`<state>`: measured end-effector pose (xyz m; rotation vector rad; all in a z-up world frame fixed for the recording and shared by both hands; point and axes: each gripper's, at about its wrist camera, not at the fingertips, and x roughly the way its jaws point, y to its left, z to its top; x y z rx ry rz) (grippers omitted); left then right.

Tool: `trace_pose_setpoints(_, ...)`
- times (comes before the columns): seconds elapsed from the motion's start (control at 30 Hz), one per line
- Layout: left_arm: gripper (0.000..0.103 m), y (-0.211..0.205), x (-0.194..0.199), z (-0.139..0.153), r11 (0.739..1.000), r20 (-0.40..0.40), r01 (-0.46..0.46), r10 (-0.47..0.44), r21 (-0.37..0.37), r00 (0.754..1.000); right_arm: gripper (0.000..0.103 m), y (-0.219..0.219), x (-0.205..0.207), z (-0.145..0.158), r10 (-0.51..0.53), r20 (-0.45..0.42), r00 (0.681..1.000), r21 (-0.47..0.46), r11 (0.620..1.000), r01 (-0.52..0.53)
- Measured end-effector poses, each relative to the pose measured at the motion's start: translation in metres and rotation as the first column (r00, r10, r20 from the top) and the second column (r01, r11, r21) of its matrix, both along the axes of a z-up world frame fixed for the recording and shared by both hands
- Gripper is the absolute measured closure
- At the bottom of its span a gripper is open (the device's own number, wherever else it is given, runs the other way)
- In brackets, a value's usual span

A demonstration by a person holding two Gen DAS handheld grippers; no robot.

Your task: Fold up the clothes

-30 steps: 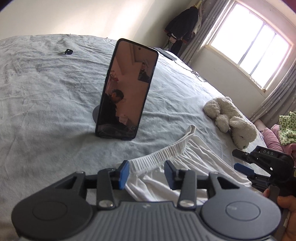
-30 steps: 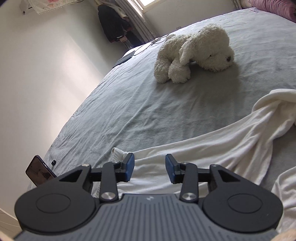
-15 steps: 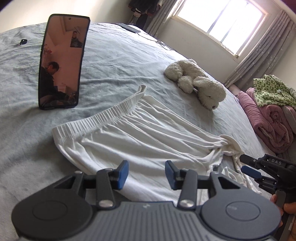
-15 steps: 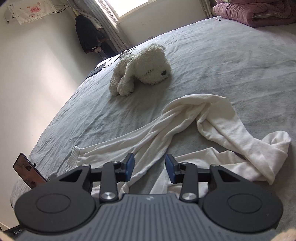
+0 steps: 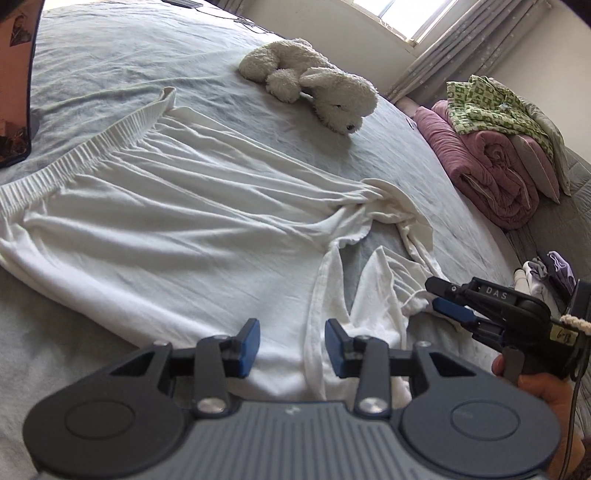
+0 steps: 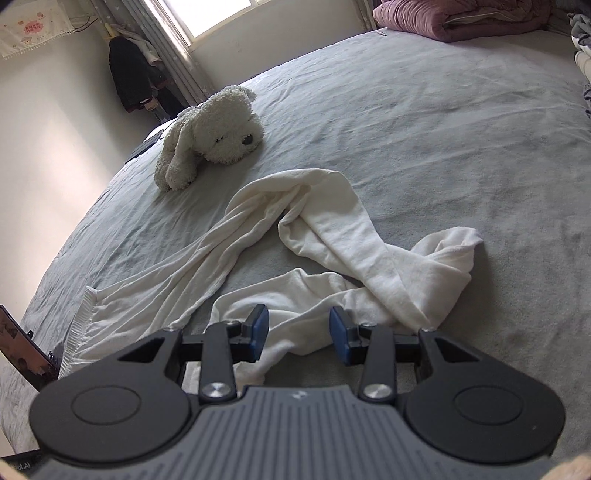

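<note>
Pretty clearly someone's bedroom at home: a big bed (image 6: pixel 424 122) with a wrinkly grey sheet fills most of the view, with a fluffy white stuffed dog (image 6: pixel 210 133) lying on it. There's a rolled-up pink duvet (image 5: pixel 491 173) with a green patterned garment (image 5: pixel 487 107) on top, a curtained window (image 6: pixel 192 26) letting daylight in, and dark clothes hanging (image 6: pixel 133 77) in the corner

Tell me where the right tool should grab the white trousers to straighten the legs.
Take the white trousers by a cuff: the legs lie crossed and doubled back, their ends nearest the right tool. Come in low from the near side, open jaws straddling the hem edge, since the fabric lies flat on the bed.
</note>
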<state>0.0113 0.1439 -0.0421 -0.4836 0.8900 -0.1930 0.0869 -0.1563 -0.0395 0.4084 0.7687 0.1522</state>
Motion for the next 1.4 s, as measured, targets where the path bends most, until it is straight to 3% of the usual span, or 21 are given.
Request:
trace_pose_setpoints(0.07,0.068,-0.003,0.001,-0.001,1.000,-0.007,0.012,-0.012,0.013,1.000,0.063,0.003,0.003,-0.001,0.006,0.009,1.000,-0.040,0.999,-0.005)
trace_pose_setpoints(0.13,0.073,-0.006,0.003,-0.003,0.999,-0.014,0.023,-0.023,0.026,1.000,0.072,0.011,0.007,-0.005,0.026,0.016,1.000,-0.116,0.993,-0.024)
trace_pose_setpoints(0.17,0.078,-0.007,0.003,-0.003,0.999,-0.018,0.029,-0.029,0.032,0.999,0.075,0.015,0.008,-0.006,0.040,0.021,0.999,-0.164,0.986,-0.036)
trace_pose_setpoints(0.2,0.093,-0.008,0.004,-0.004,0.999,-0.022,0.035,-0.034,0.039,0.999,0.086,0.020,0.007,-0.007,0.053,0.029,0.998,-0.215,0.975,-0.046)
trace_pose_setpoints(0.23,0.099,-0.010,0.005,-0.005,0.998,-0.025,0.041,-0.040,0.045,0.999,0.092,0.024,0.005,-0.008,0.069,0.035,0.997,-0.259,0.964,-0.058)
trace_pose_setpoints(0.33,0.100,-0.013,0.007,-0.006,0.997,-0.035,0.054,-0.052,0.058,0.998,0.099,0.026,-0.002,-0.006,0.101,0.047,0.994,-0.306,0.949,-0.082)
trace_pose_setpoints(0.57,0.100,-0.004,0.006,-0.003,0.999,-0.033,0.027,-0.026,0.035,0.999,0.099,0.011,-0.032,0.016,0.076,0.051,0.996,-0.335,0.941,-0.055)
trace_pose_setpoints(1.03,0.101,0.007,0.002,0.005,0.999,-0.023,-0.021,0.020,-0.034,1.000,0.099,-0.032,-0.135,0.068,0.003,0.061,0.998,-0.363,0.931,0.019)
trace_pose_setpoints(1.4,0.101,0.003,0.004,0.014,0.989,0.002,-0.013,0.014,-0.149,1.000,0.099,-0.059,-0.204,0.065,-0.044,-0.010,0.999,-0.324,0.945,0.038)
